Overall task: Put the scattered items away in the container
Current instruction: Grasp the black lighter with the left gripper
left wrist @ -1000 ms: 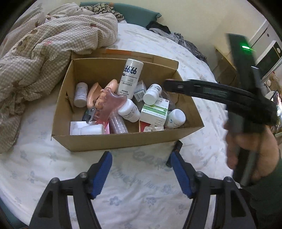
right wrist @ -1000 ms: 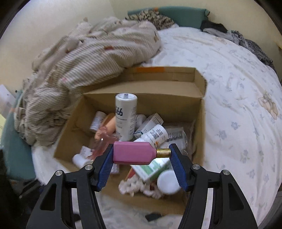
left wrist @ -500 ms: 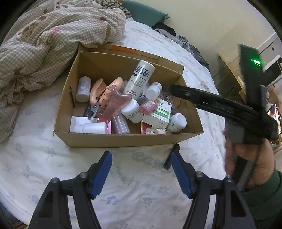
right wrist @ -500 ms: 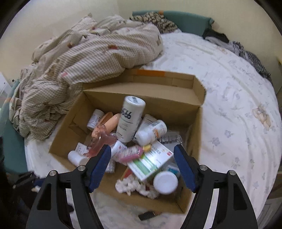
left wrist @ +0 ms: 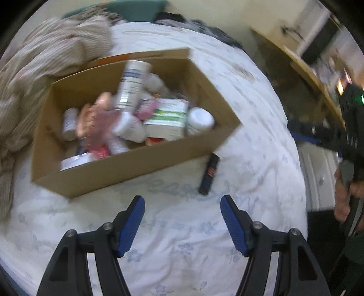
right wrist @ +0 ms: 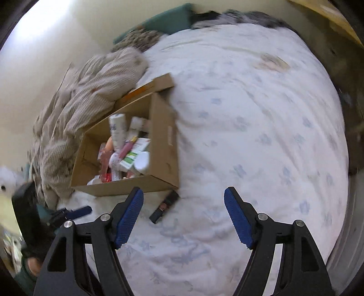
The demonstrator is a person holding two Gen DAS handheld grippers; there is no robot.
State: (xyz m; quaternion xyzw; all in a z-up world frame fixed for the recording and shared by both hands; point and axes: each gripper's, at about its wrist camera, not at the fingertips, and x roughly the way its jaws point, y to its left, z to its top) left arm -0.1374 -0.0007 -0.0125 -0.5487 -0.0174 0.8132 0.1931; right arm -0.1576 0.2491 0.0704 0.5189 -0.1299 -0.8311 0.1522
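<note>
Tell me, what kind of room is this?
Most likely a bedroom. A bed with a white flowered sheet fills the view, a rumpled checked blanket is piled beside the cardboard box, and a green pillow lies at the far end.

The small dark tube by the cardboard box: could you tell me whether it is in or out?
Out: the small dark tube lies on the bedsheet beside the cardboard box.

The right tool hangs wide open and empty over the flowered bedsheet. A dark tube lies just beside the filled cardboard box, against a rumpled blanket.
</note>
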